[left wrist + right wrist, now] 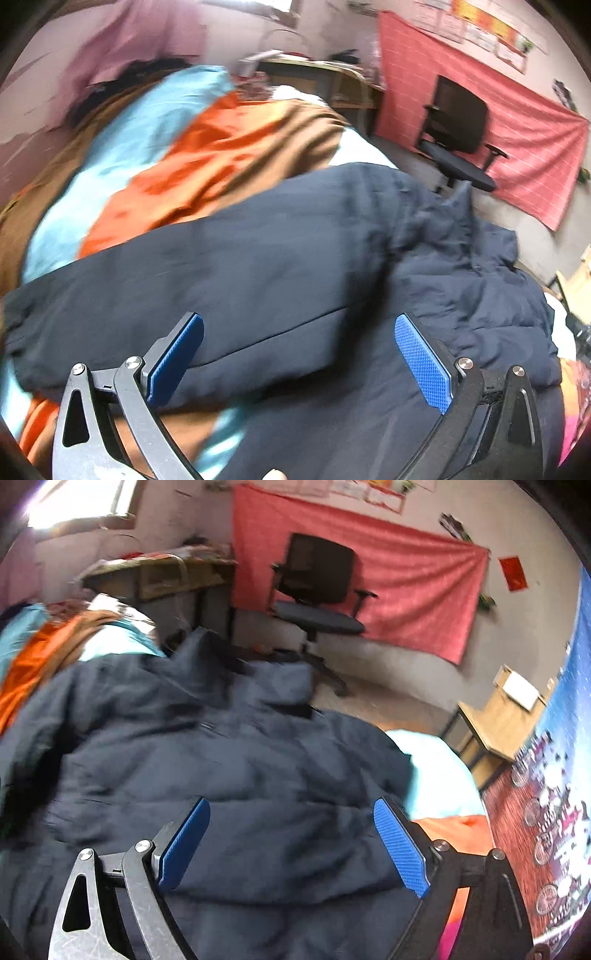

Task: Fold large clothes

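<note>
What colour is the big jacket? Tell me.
Dark navy blue jacket, plain, with quilted puffy sections; the quilting shows best in the right wrist view.

— What carries everything here?

— A bed (354, 147), its pale sheet showing at the far edge.

— And directly on it?

— A spread (155, 155) in light blue, orange and brown bands, rumpled. On top of that lies a dark navy padded jacket (288, 258), stretched across the near side; in the right wrist view its puffy end (236, 760) reaches toward the bed's edge, blurred.
</note>
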`<act>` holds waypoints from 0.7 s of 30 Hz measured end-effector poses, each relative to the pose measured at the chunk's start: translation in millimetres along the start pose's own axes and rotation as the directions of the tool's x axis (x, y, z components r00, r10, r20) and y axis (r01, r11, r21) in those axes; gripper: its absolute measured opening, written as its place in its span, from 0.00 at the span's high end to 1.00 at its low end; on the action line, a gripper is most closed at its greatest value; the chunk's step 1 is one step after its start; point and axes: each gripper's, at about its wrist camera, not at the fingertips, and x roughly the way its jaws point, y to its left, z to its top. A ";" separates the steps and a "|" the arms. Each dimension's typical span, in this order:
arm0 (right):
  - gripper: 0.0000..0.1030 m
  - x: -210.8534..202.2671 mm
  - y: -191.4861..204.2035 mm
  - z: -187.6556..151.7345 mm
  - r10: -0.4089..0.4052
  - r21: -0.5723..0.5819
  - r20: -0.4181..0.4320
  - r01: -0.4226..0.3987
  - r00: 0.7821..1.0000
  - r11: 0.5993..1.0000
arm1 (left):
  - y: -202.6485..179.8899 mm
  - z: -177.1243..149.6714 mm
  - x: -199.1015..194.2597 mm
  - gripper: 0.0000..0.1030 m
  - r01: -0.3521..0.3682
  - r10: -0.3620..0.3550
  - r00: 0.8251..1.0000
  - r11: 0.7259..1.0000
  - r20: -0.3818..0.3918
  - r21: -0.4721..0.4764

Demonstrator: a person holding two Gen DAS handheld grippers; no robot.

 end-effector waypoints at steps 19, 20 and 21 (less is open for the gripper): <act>0.03 5.9 122.1 8.1 0.253 -0.072 -0.083 -0.259 0.964 0.963 | 137.9 -88.2 -42.9 0.01 -0.279 0.235 0.950 0.935 -0.206 -0.219; 0.03 11.9 128.6 7.6 0.244 -0.081 -0.083 -0.250 0.966 0.965 | 142.7 -90.1 -42.7 0.01 -0.274 0.225 0.951 0.931 -0.212 -0.241; 0.03 17.4 132.6 7.9 0.231 -0.086 -0.081 -0.237 0.970 0.968 | 148.5 -91.4 -42.9 0.01 -0.266 0.212 0.954 0.925 -0.214 -0.270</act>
